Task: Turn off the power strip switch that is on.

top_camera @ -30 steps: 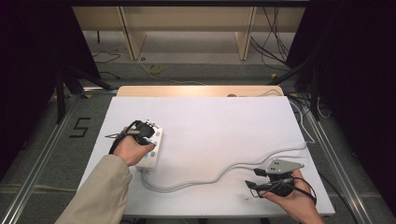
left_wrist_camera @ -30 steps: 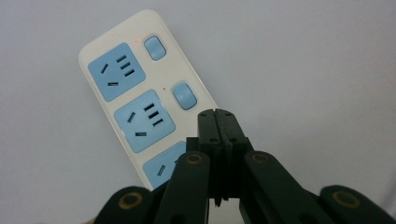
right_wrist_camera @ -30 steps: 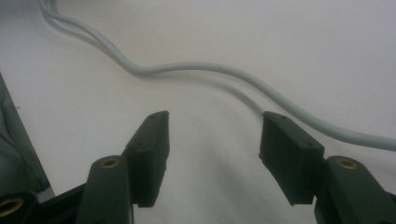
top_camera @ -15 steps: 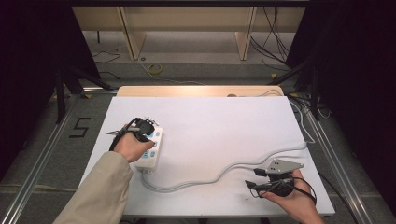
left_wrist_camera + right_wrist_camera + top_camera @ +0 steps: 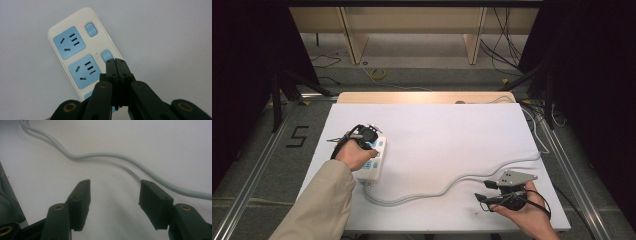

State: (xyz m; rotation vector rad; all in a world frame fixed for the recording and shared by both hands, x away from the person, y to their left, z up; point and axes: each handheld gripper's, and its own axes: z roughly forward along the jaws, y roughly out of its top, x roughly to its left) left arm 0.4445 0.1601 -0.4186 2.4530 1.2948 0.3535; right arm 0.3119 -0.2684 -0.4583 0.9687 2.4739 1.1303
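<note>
pressing the second switch on the power strip

the left claw (image 5: pixel 117 62) has its jaws brought fully together, nothing between them, and its joined tips rest at the lower edge of the second blue switch (image 5: pixel 107 54) on the white power strip (image 5: pixel 75 57). the strip lies flat on the left part of the white counter (image 5: pixel 452 135), under the left hand (image 5: pixel 354 155). a small red light (image 5: pixel 80 25) glows beside the first switch (image 5: pixel 91 29); the dot beside the second switch looks dark, so that switch seems not yet turned on.

to do this step well, i would keep the jaws together so they act as one blunt finger, centre the tips on the rocker rather than on its rim, and push straight down. pushing at a slant could slide the light strip across the smooth counter or skid the tips onto the socket (image 5: pixel 85 71) next to it.

the right claw (image 5: pixel 113 195) stands wide open and holds nothing; it rests low over the counter near its front right corner, with the strip's grey cable (image 5: pixel 105 156) running just beyond its tips, apart from them.
</note>
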